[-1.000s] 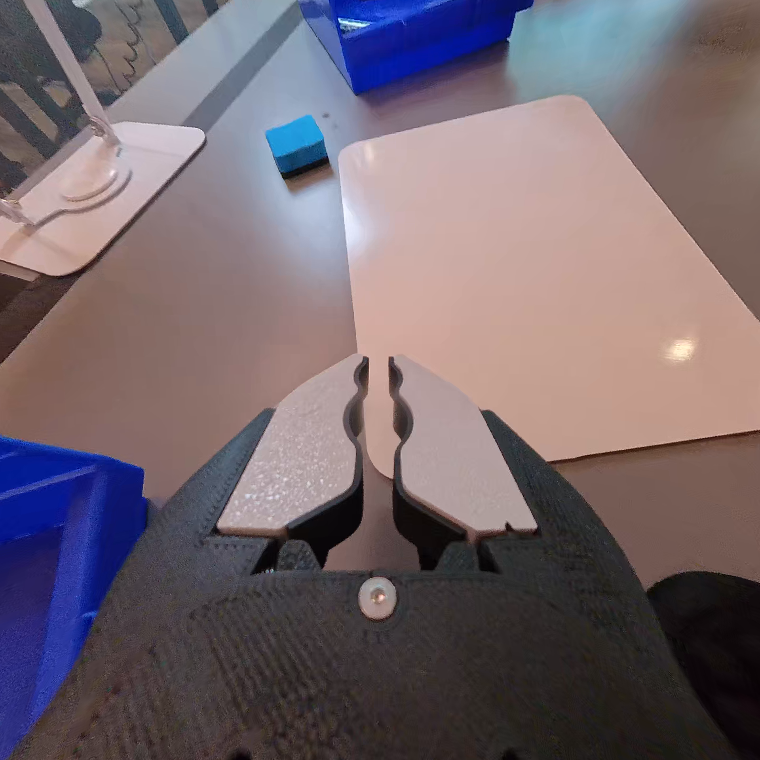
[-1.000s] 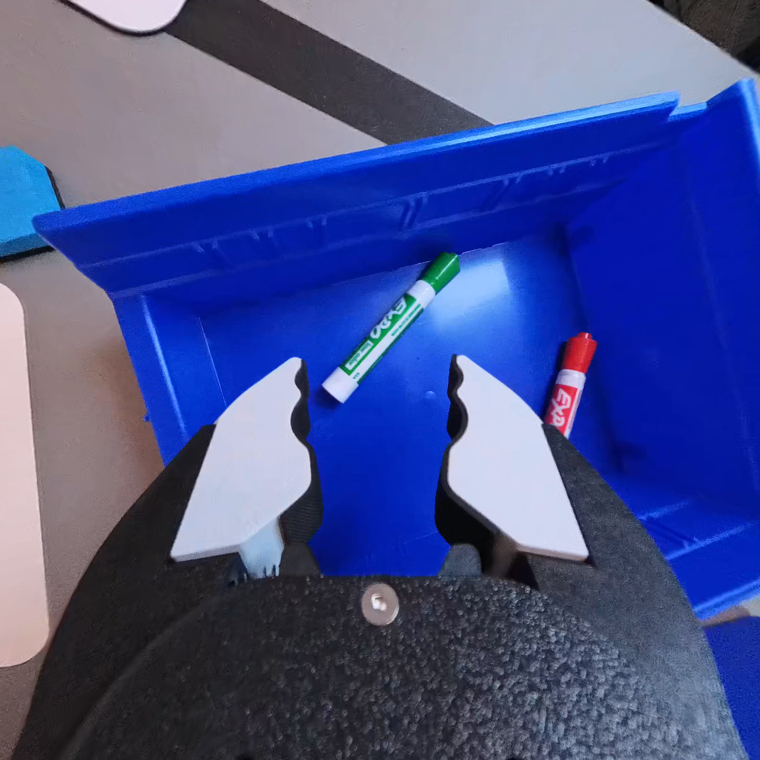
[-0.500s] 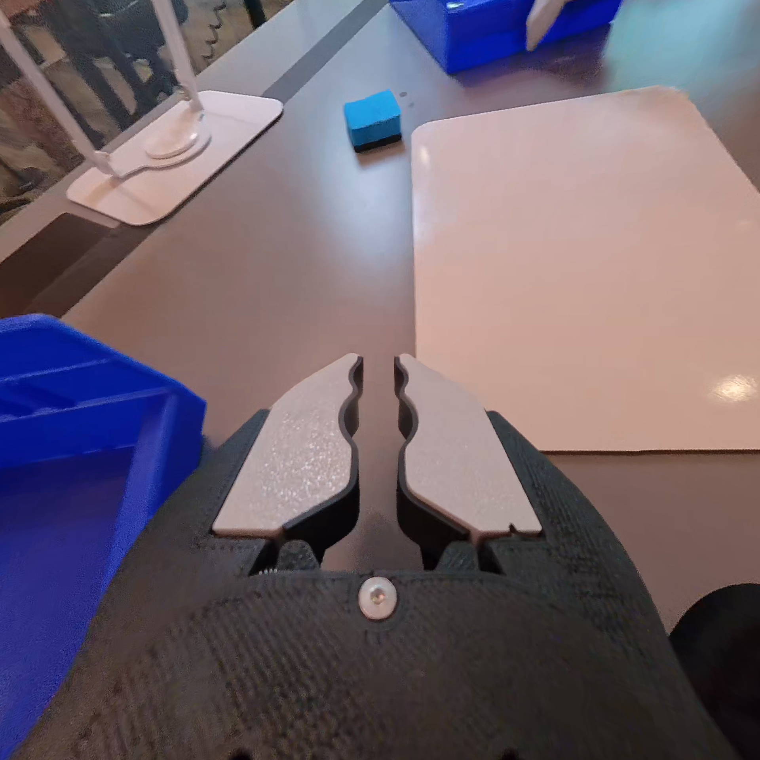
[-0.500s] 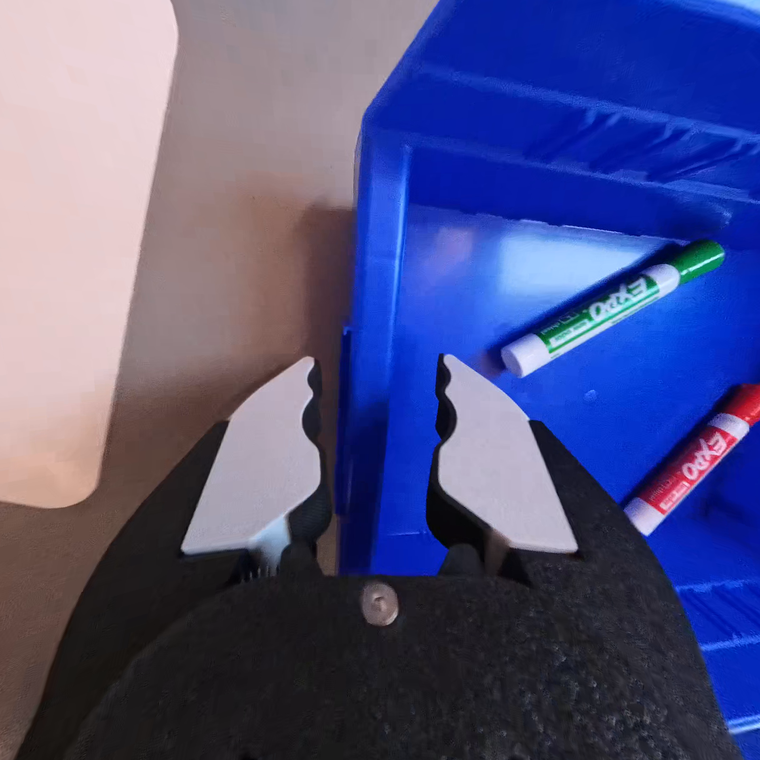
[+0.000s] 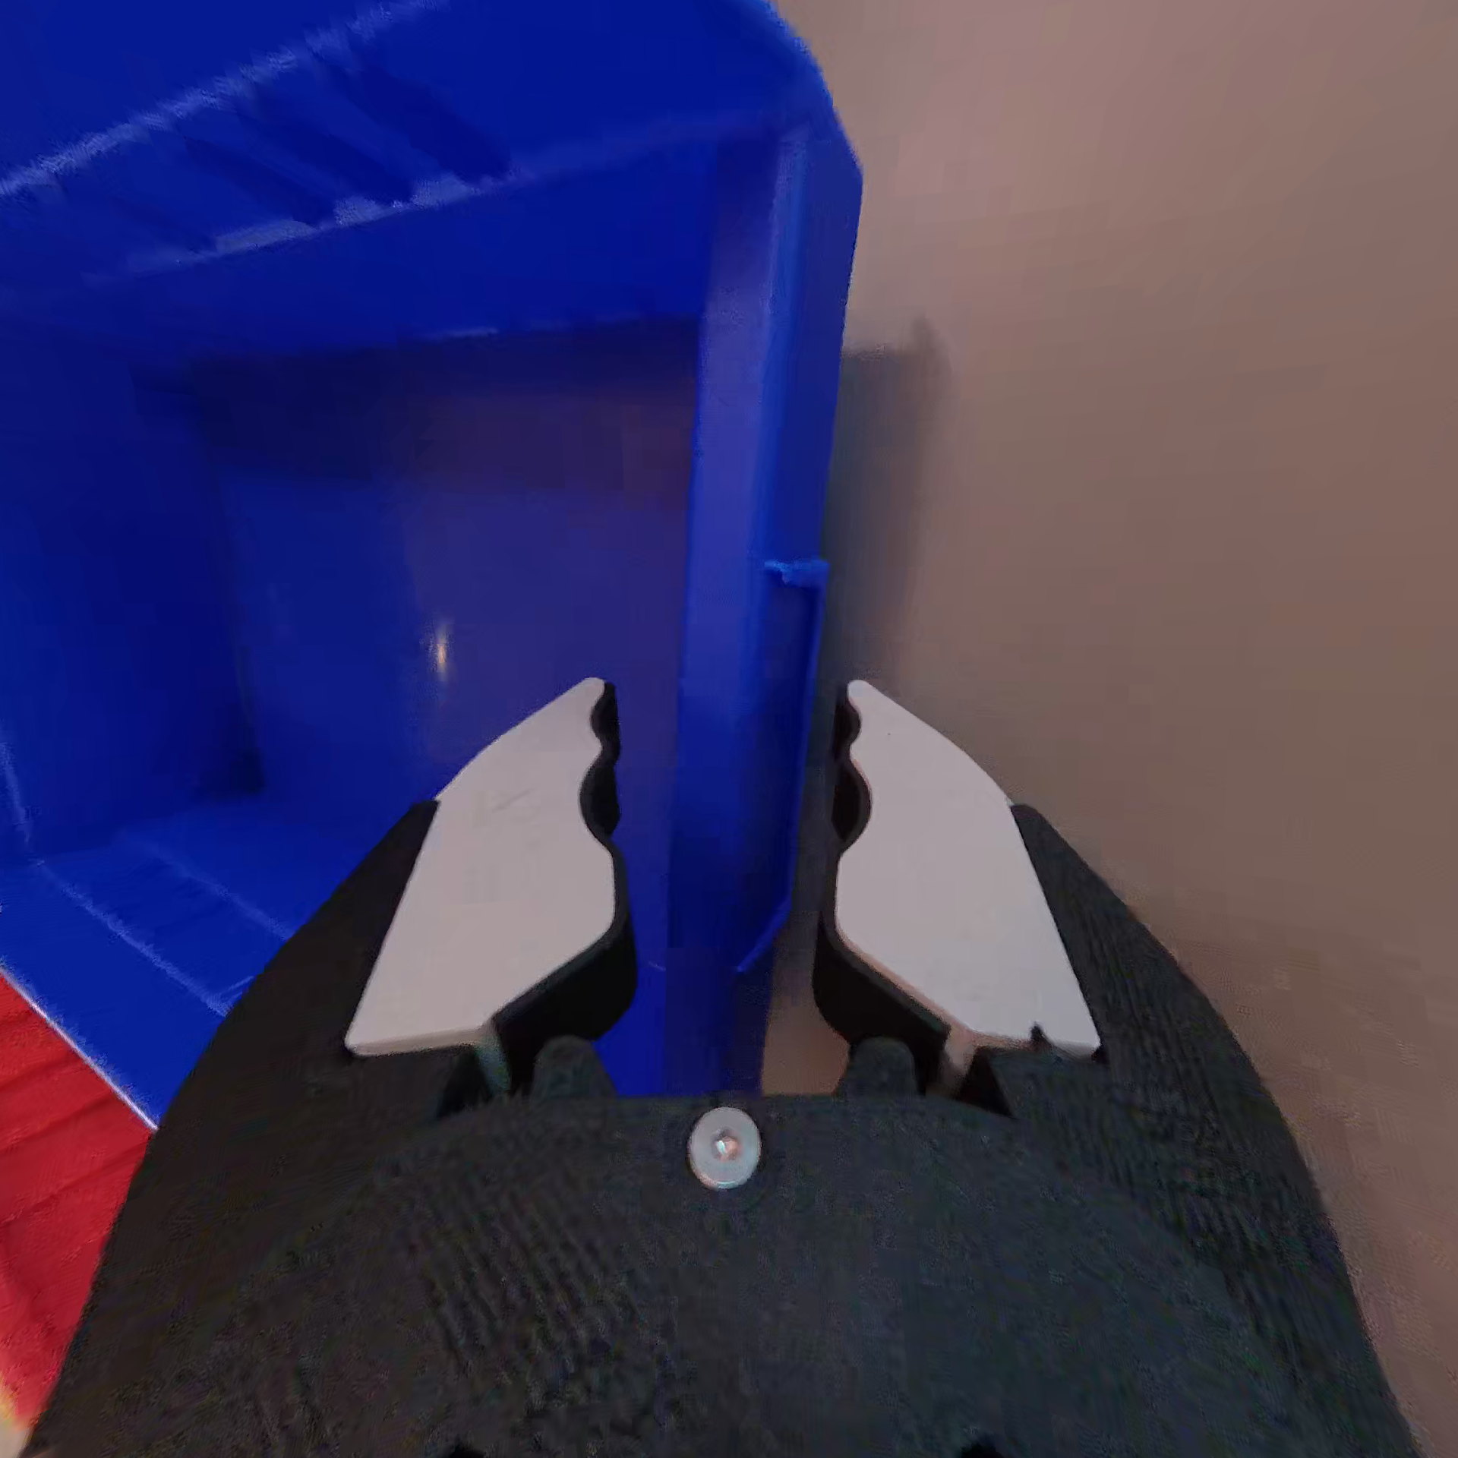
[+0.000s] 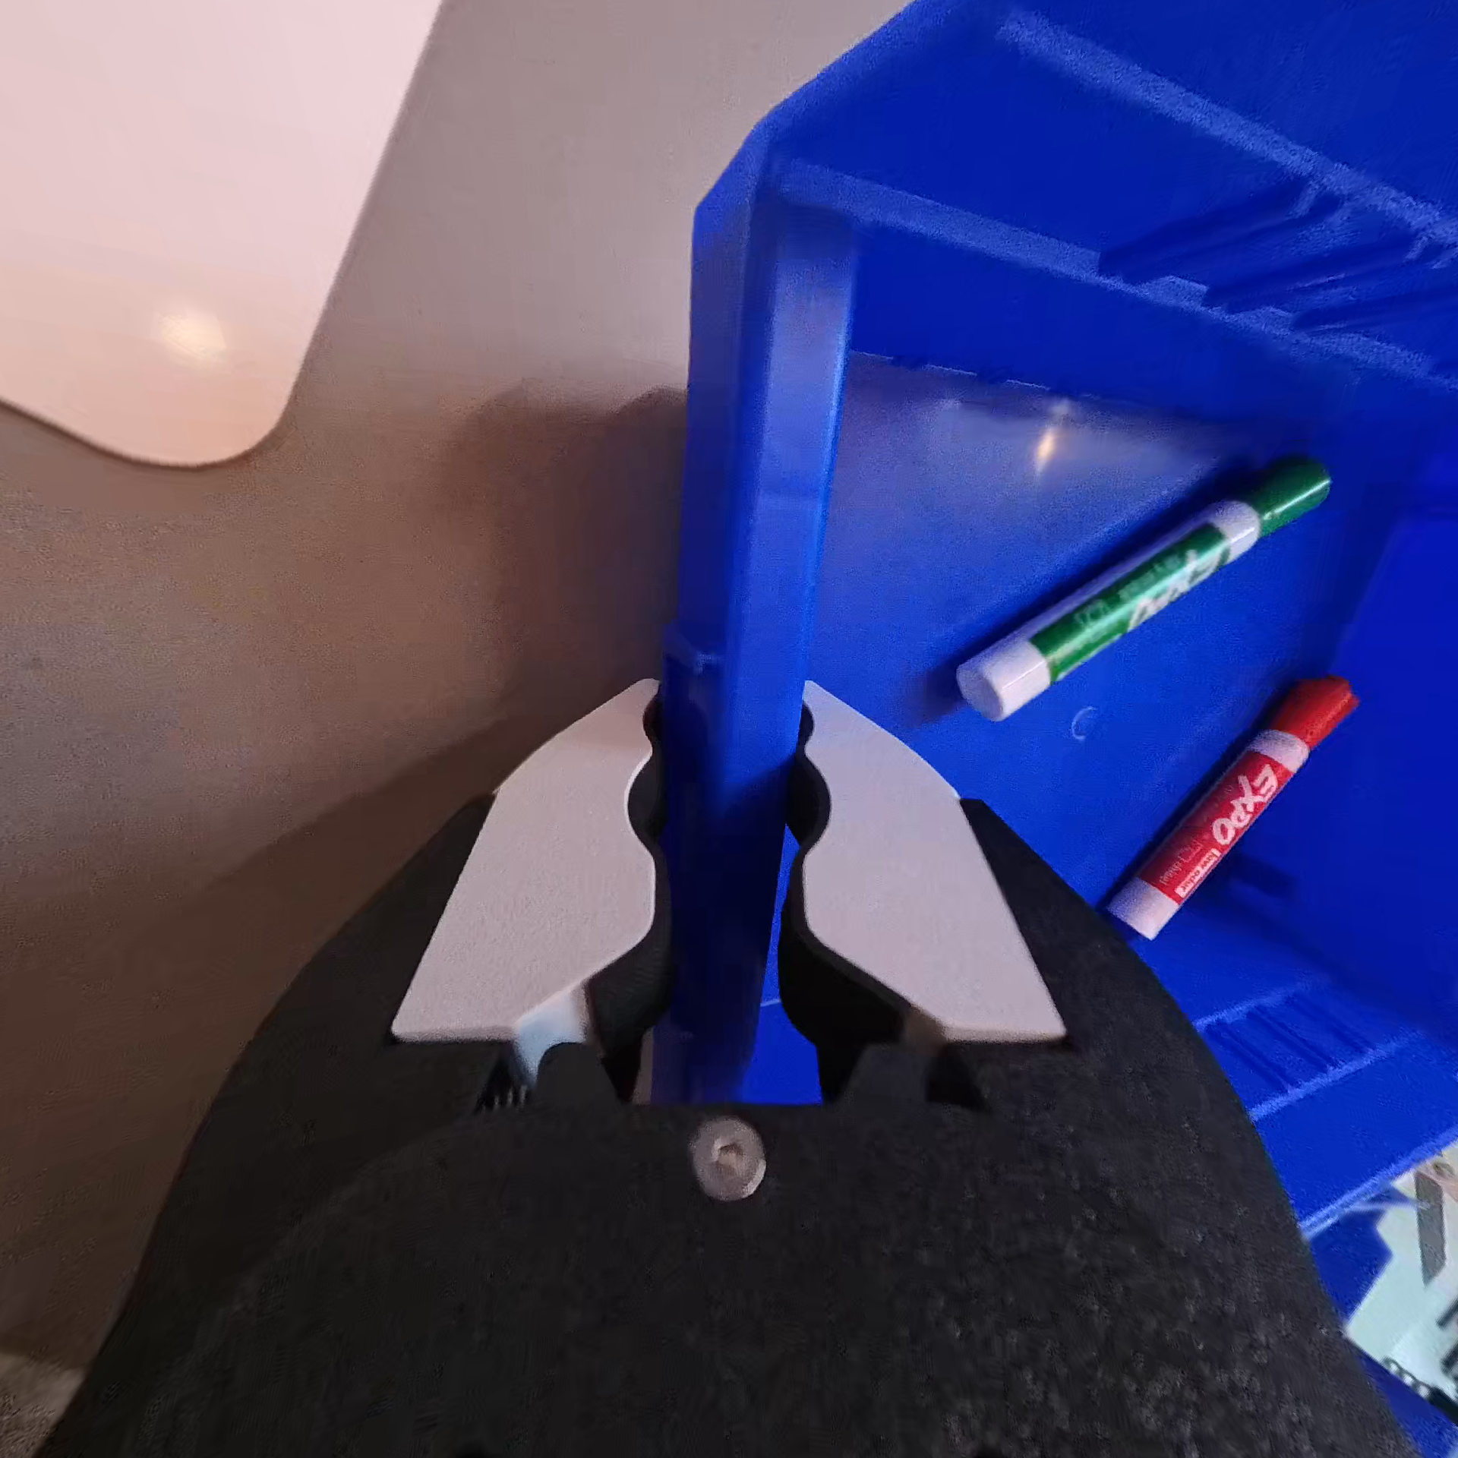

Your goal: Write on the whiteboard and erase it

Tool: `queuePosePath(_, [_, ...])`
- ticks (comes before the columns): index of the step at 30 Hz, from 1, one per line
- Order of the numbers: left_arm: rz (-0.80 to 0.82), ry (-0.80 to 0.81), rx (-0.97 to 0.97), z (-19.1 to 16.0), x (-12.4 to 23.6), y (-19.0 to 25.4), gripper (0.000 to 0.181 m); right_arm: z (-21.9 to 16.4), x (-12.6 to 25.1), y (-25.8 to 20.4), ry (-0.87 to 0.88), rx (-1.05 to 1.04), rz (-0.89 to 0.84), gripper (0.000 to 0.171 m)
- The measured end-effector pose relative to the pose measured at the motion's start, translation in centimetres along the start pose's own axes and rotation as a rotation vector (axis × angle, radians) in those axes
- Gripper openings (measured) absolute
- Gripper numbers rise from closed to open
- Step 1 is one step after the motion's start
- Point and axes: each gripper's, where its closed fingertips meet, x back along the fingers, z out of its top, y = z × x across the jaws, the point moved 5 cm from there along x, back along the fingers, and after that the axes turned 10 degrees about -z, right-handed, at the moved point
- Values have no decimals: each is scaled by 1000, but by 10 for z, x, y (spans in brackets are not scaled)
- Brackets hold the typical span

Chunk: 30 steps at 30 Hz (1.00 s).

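Note:
In the left wrist view my left gripper (image 5: 727, 694) is open and straddles the right wall of an empty blue bin (image 5: 749, 552). A gap shows between each pad and the wall. In the right wrist view my right gripper (image 6: 730, 694) is shut on the left wall of another blue bin (image 6: 757, 473), with both pads pressed against it. A green marker (image 6: 1144, 584) and a red marker (image 6: 1231, 805) lie on that bin's floor. A corner of the white whiteboard (image 6: 158, 197) lies on the table at the upper left.
The brown table (image 5: 1144, 473) lies to the right of the left bin and, in the right wrist view, to the left of the marker bin (image 6: 237, 671). A red surface (image 5: 47, 1104) shows below the left bin's near edge. My hands' fingertips stand some 60 cm from each other.
My left gripper swung left from the whiteboard to the near blue bin and opened over its right wall. My right gripper moved left from above the markers and closed on its bin's left wall.

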Motion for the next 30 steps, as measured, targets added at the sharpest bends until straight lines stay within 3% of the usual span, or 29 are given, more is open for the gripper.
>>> queuePosePath(1, [-13,-28,-24,0,-5,-1,36,-4,8,-6,7,9,-1,27])
queuePosePath(2, [-25,-24,-39,3,-7,-1,31,-6,17,-13,15,20,-3,28])
queuePosePath(6, [1,-37,-86,5,-5,1,30,-3,56,-44,41,115,-9,28])
queuePosePath(10, [149,9,-151,0,15,14,31,25,84,-84,117,287,-10,28])
queuePosePath(15, [194,110,-138,-6,54,31,31,82,91,-134,253,515,17,28])
queuePosePath(23, [348,139,-189,-21,114,35,31,186,82,-205,463,828,96,29])
queuePosePath(30, [433,186,-162,-23,156,28,31,305,61,-250,695,918,25,31])
